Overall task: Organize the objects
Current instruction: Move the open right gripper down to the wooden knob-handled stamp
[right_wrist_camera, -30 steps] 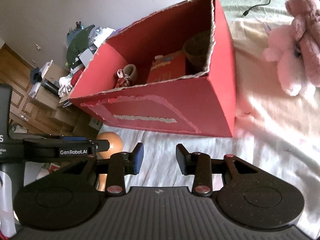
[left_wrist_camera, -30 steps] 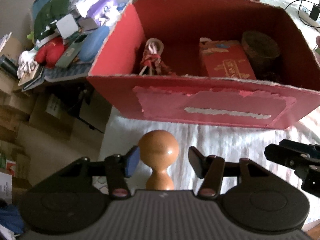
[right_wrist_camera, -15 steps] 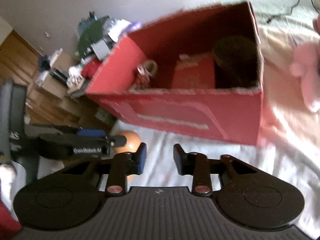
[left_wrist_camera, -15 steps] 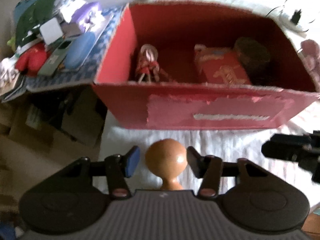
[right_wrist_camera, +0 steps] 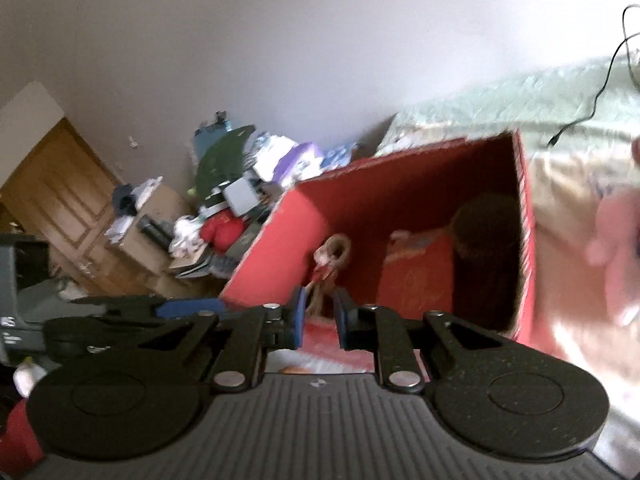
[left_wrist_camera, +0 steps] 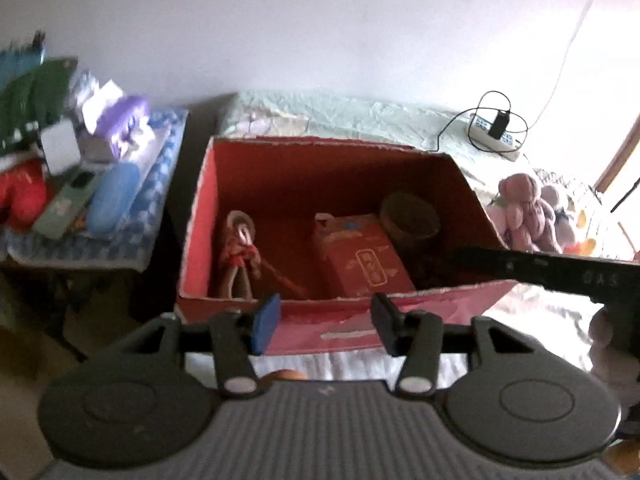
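Left wrist view: the left tongs sit low in the frame, spread apart with nothing between the blue pad and the black one. Just under them, at the edge of the tool's grey body, a sliver of the round orange wooden knob peeks out, lying on the white bed sheet. Beyond the tongs stands an open red cardboard box on the bed. Inside it, at the left, lies a small red and white rope doll; in the middle a flat red packet with gold print; at the far right a dark round bowl. To the right of the box sits a pink plush toy. Farther away, a white power strip with a black cable rests on the pale green bedspread. To the left, a cluttered worktop carries a blue oval case.

Right wrist view: this picture is blurred. The right tongs are closing, their pads now narrowly apart, and seemingly nothing is between them; the rope doll seen through the gap lies farther off, inside the box. The left tool's black arm crosses at the left.
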{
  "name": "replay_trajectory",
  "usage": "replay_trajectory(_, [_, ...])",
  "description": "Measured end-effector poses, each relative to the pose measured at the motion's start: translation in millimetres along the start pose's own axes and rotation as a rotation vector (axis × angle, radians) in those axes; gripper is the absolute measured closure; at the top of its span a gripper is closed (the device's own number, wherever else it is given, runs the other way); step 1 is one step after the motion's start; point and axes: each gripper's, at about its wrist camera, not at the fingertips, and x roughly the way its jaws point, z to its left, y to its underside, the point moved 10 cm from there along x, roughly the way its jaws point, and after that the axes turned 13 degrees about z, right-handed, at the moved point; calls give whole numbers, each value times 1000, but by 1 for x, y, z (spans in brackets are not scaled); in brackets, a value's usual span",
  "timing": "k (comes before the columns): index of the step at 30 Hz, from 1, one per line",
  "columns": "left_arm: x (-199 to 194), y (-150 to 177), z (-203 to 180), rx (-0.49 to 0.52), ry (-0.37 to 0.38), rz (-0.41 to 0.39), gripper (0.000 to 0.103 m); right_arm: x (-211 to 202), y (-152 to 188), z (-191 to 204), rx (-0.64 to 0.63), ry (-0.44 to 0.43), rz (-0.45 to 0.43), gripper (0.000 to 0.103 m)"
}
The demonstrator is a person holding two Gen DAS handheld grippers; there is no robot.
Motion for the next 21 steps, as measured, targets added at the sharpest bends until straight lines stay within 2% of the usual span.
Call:
replay_trajectory(3, [10, 1, 1, -14, -22, 23, 57, 1, -6, -13, 39, -34, -18, 88])
replay_trajectory(7, [9, 4, 0, -40, 16, 30, 56, 9, 2, -15, 54, -75, 33, 90])
replay_trajectory(9, [10, 7, 2, -13, 14, 42, 51, 10, 11, -4, 19, -118, 71, 89])
replay_trajectory(11, [12, 13, 4, 27, 26, 60, 41, 14, 19, 8, -23, -169, 124, 86])
replay_trajectory(13, [18, 21, 12, 53, 27, 83, 34, 22, 28, 13, -38, -135, 154, 85])
replay_trajectory(15, [27, 30, 23, 45, 13, 116, 36, 35, 38, 16, -29, -147, 195, 82])
replay_trajectory(17, [35, 41, 34, 19, 17, 146, 34, 52, 46, 15, -5, -115, 234, 79])
replay_trajectory(19, [44, 52, 42, -9, 29, 180, 33, 66, 51, 11, 40, -94, 252, 77])
replay_trajectory(21, [55, 62, 50, -43, 30, 219, 33, 73, 55, 7, 102, -100, 253, 70])
